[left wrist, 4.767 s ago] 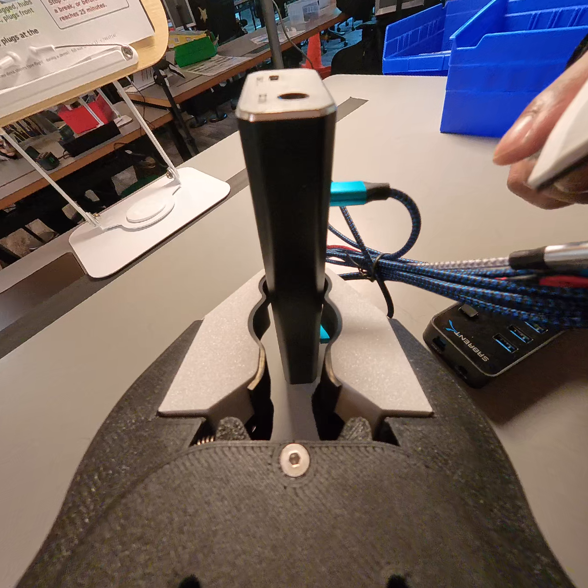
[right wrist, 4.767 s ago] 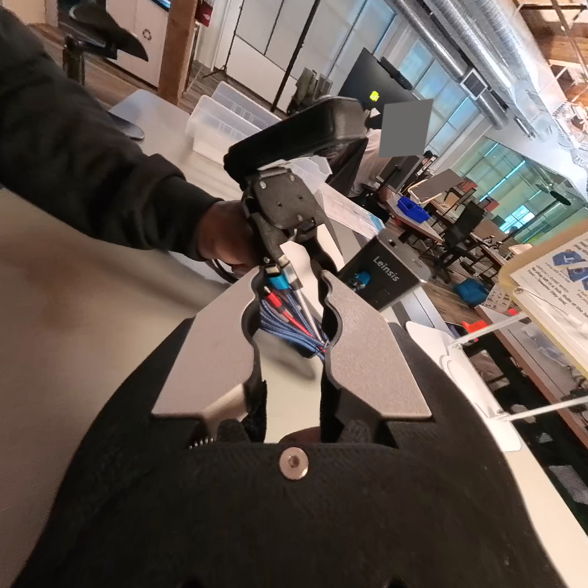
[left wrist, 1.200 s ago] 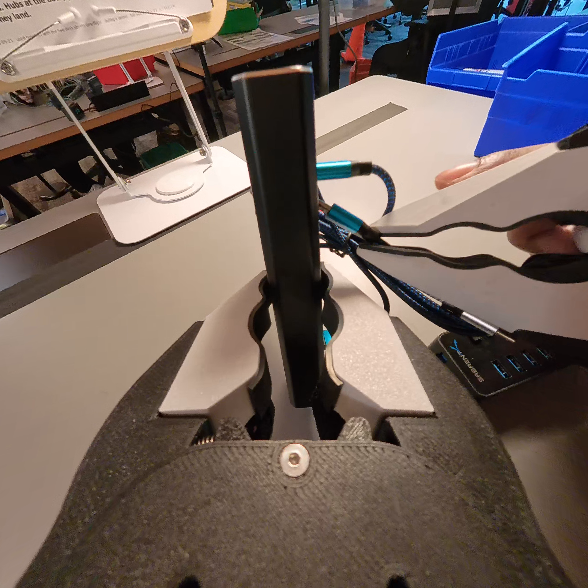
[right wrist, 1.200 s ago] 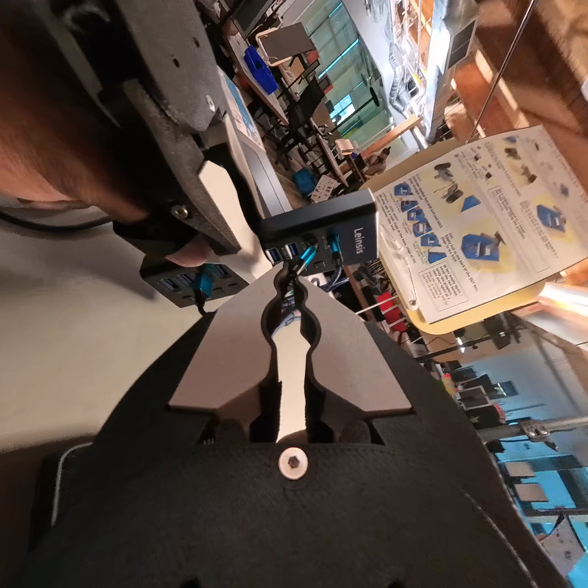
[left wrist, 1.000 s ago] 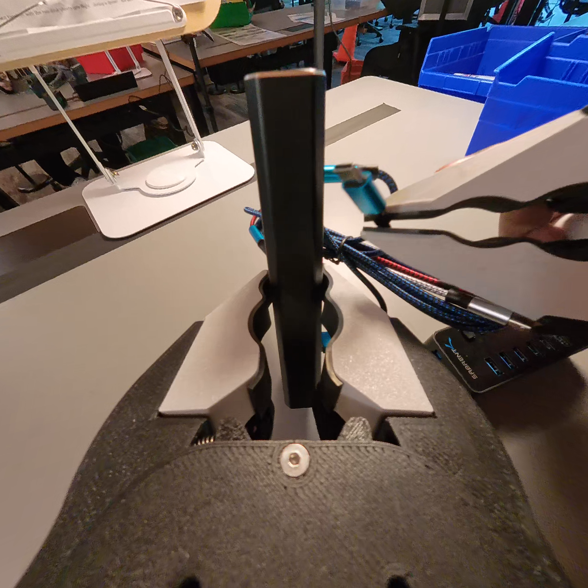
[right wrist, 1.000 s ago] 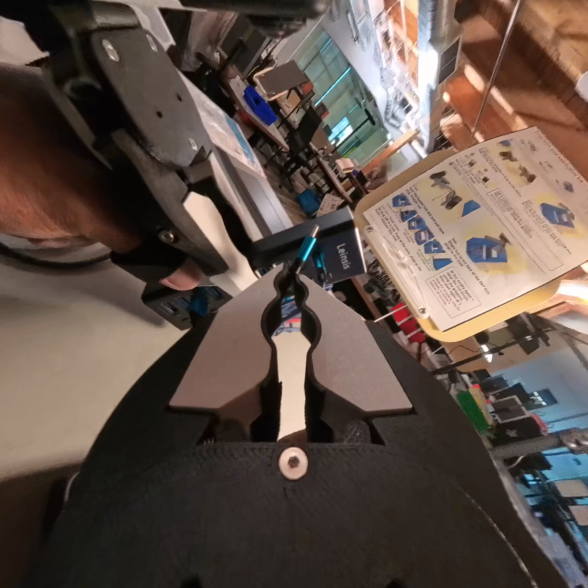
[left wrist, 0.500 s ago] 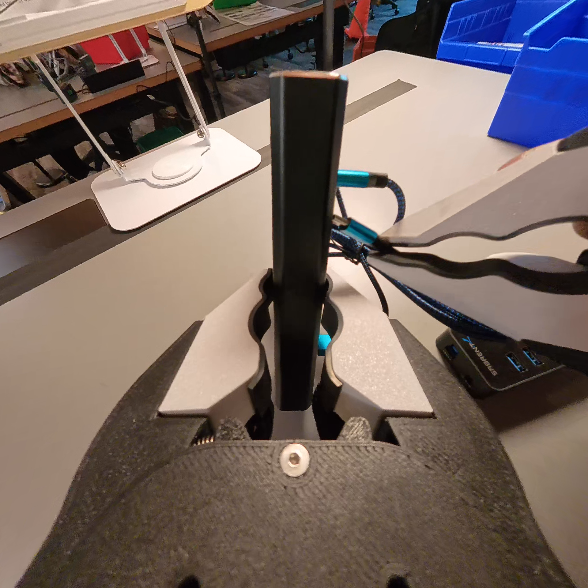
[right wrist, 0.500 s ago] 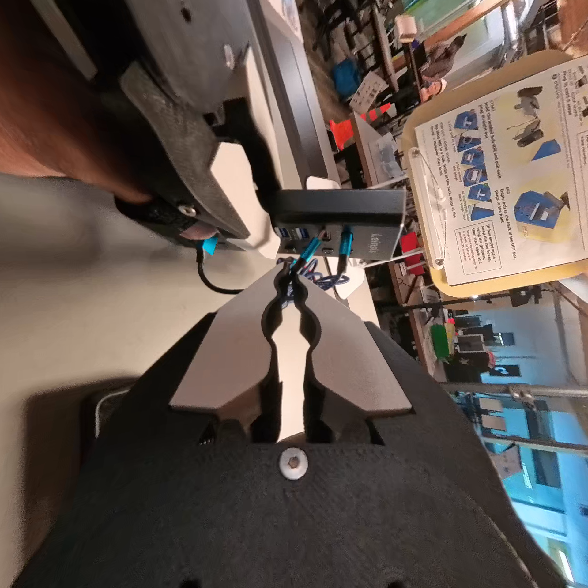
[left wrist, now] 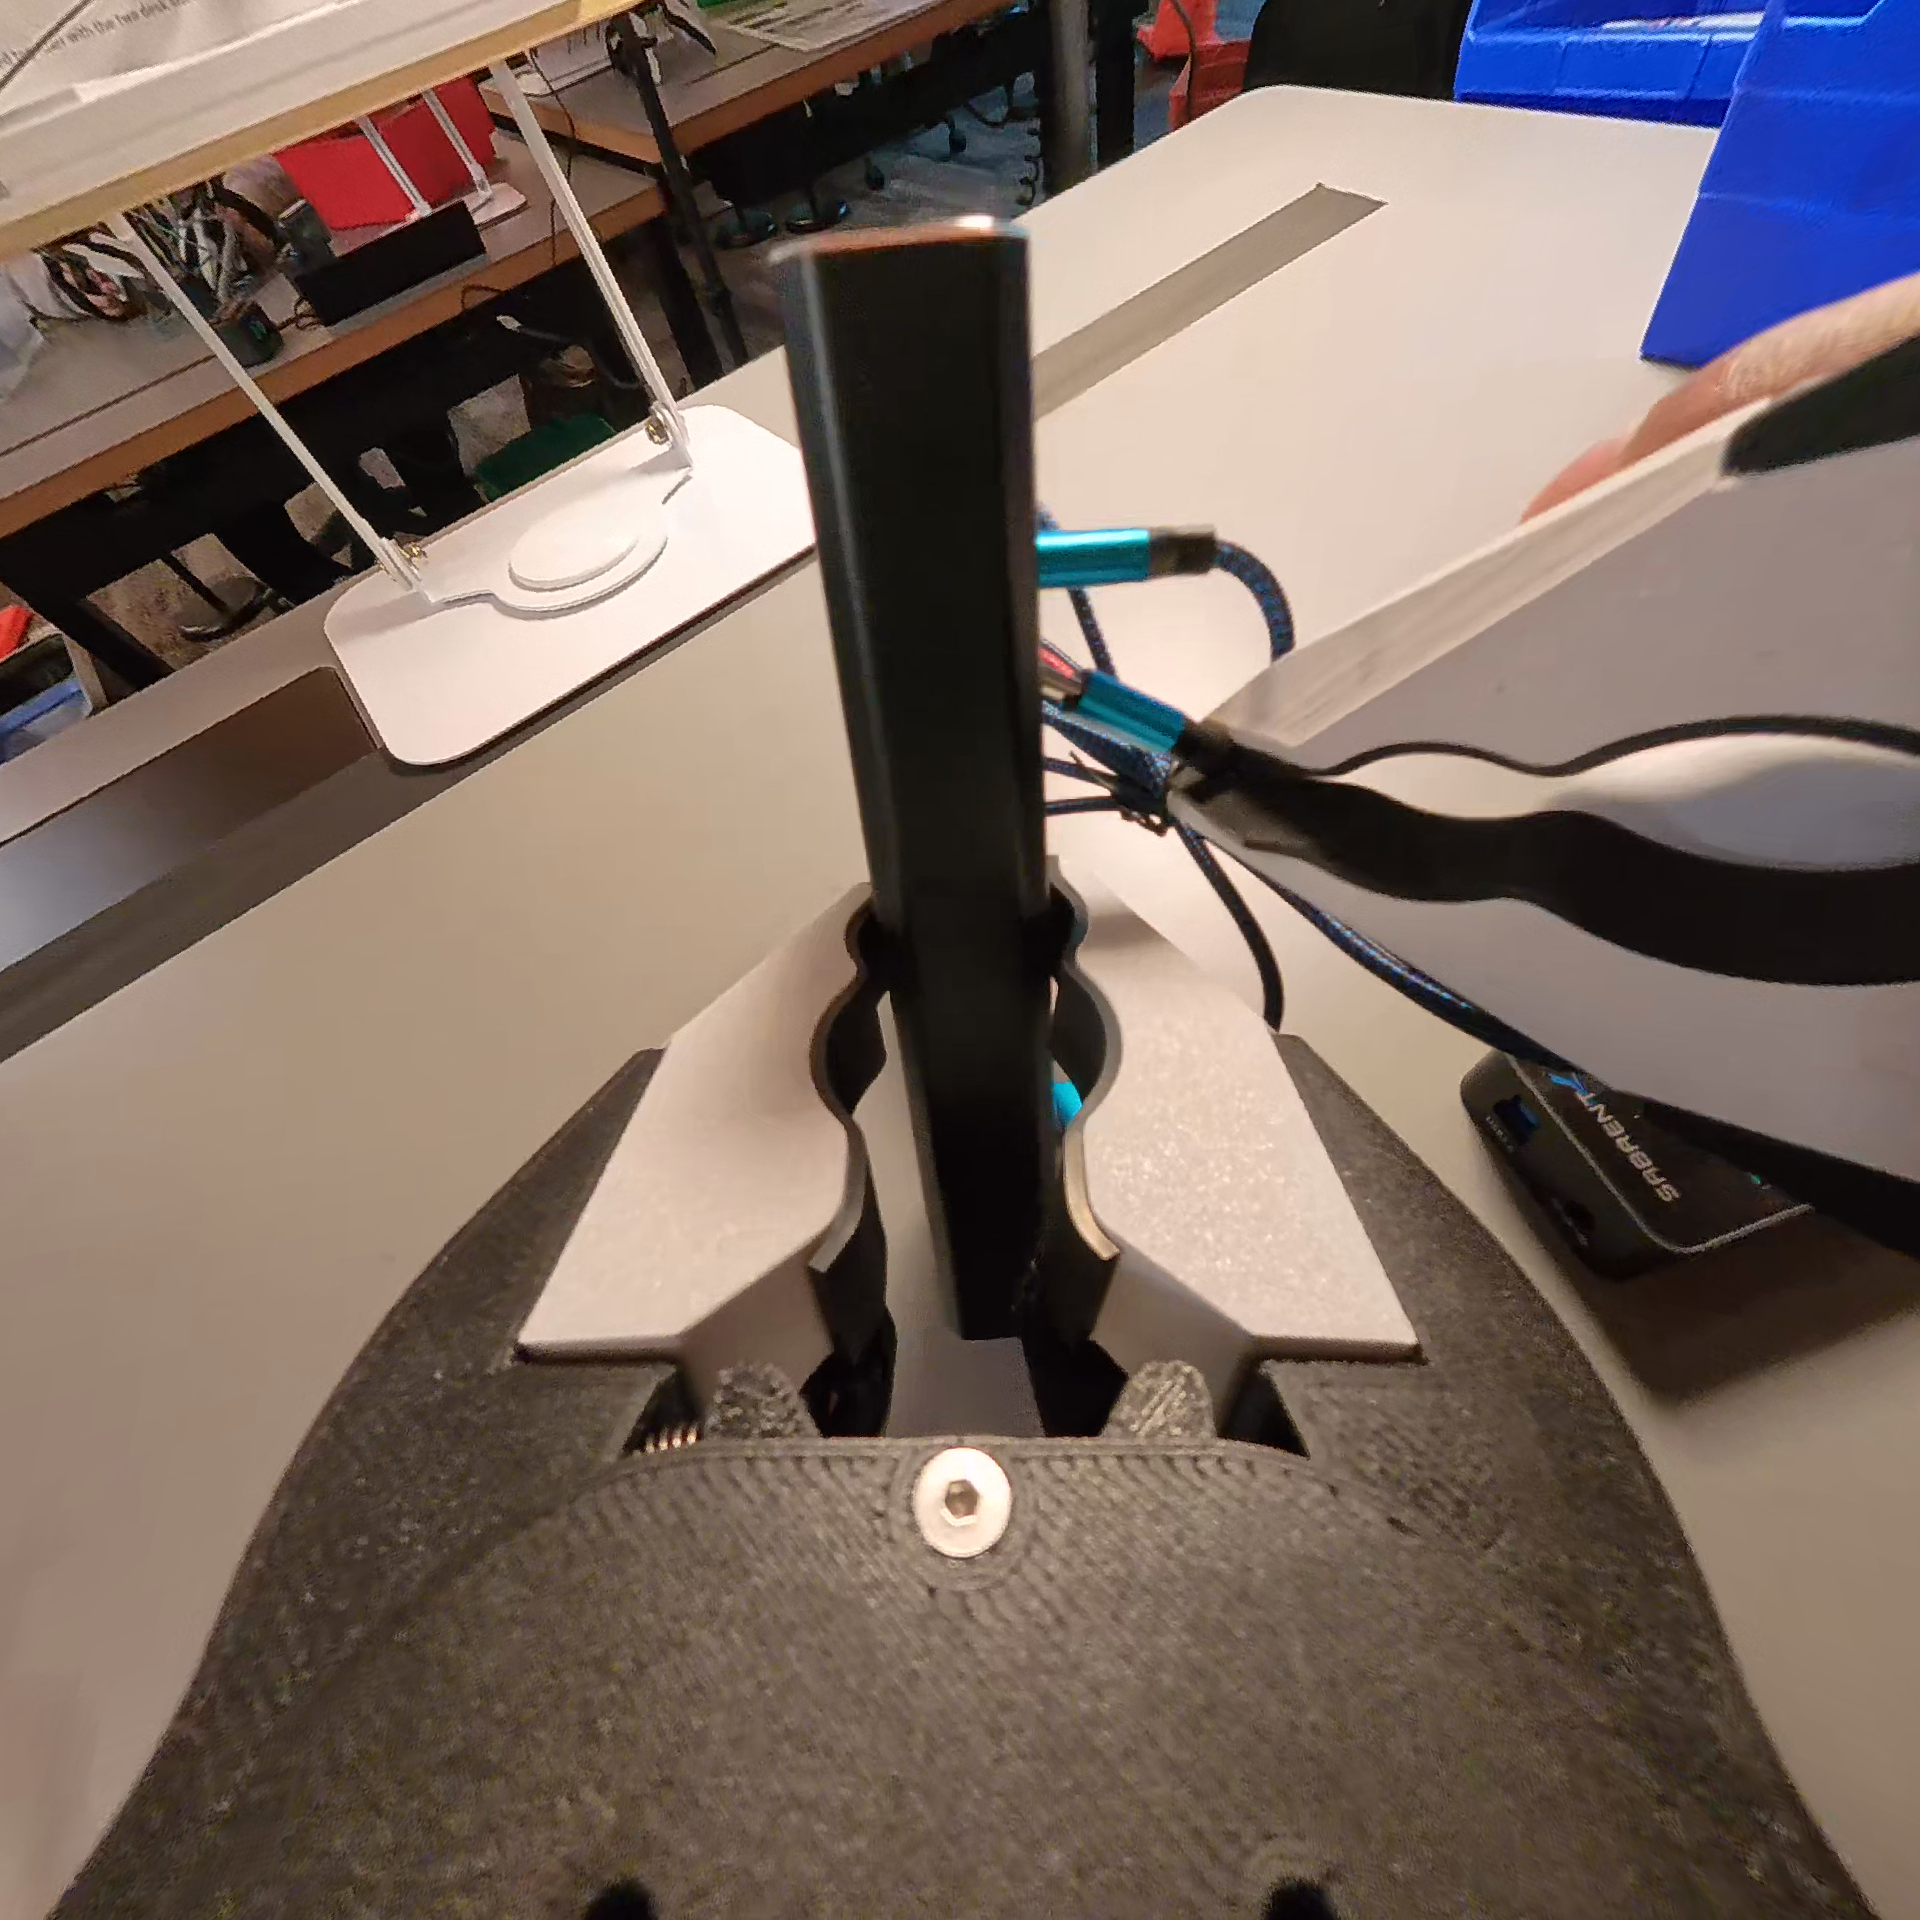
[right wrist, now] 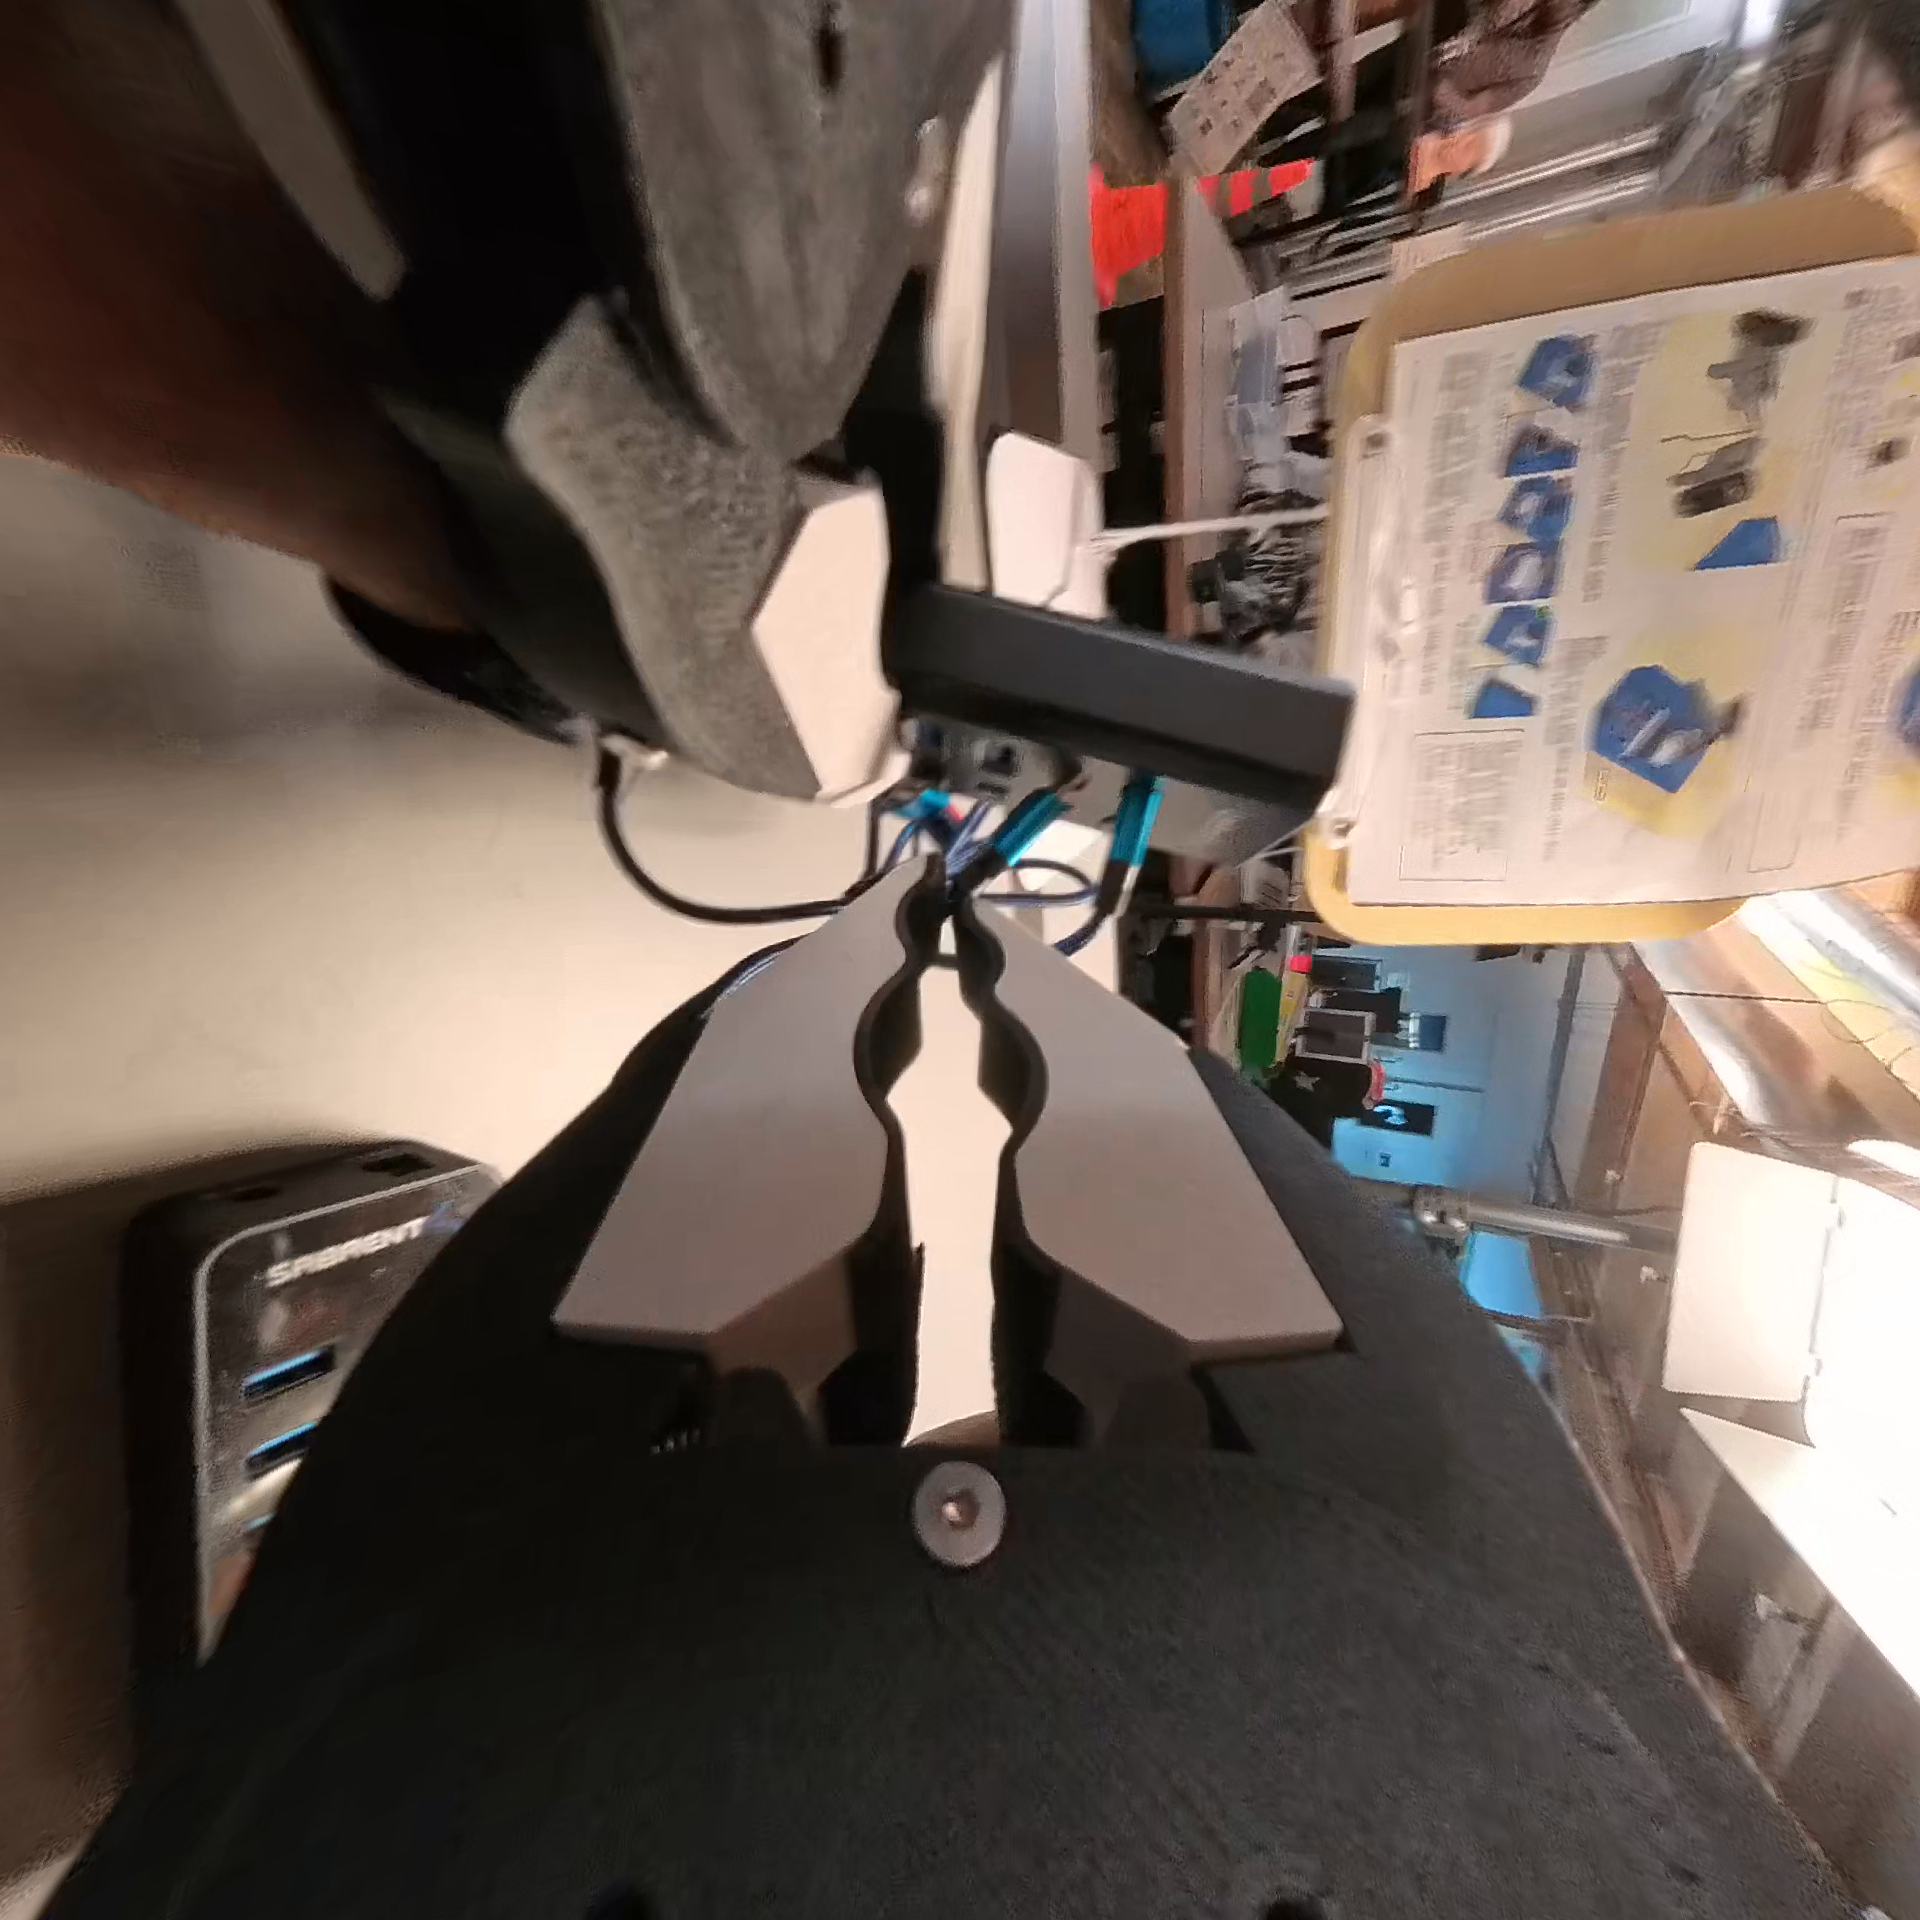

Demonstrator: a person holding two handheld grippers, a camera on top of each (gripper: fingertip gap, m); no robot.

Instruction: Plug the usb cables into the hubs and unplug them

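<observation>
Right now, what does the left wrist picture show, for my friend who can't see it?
The left gripper clamps a slim dark rectangular hub upright above a grey table. The right gripper holds a teal-ended braided cable at the hub's side.

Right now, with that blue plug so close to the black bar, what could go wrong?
The right gripper pinches the blue plug by its cable end, so the plug could tilt and miss its port. The slim hub stands tall in the left gripper; a push might twist it. The bundled cables could snag.
</observation>
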